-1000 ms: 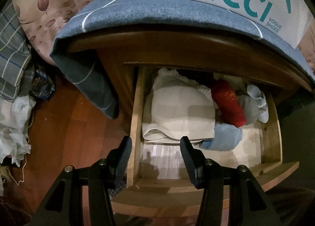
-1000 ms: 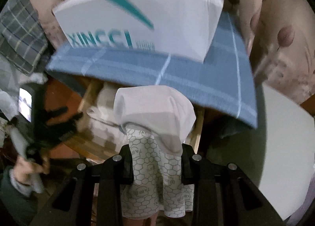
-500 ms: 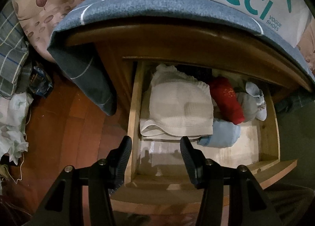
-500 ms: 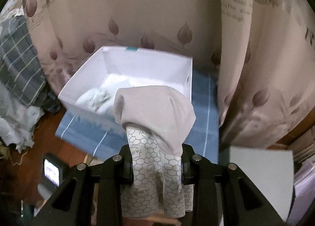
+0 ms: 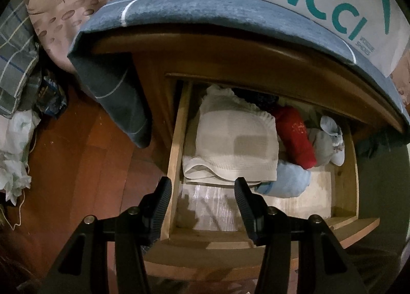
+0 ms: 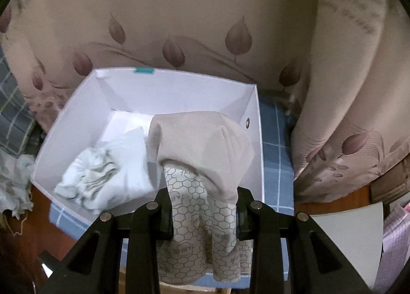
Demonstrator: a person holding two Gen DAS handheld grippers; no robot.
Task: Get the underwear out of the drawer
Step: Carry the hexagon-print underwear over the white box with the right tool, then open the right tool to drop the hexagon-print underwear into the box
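Carried up from the drawer [image 5: 176, 140], right gripper [image 6: 202, 207] clamps beige underwear [image 6: 200, 145] above white box [image 6: 253, 140]

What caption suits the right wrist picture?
Right gripper shut on beige underwear, carried above an open white box holding crumpled white cloth.

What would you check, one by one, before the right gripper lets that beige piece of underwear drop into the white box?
1. Right gripper pinches the beige underwear: ok, cloth is clamped between its fingers.
2. Underwear over the white box: ok in this view; its top overlaps the opening, but its height above the box cannot be told.
3. Room in the box: ok, only a crumpled white garment lies on its left side.
4. Hanging patterned part clears the box's near wall: cannot tell, the gripper hides it.
5. Left gripper free: ok, open and empty over the drawer.
6. More in the drawer: ok, the cream folded garment remains.
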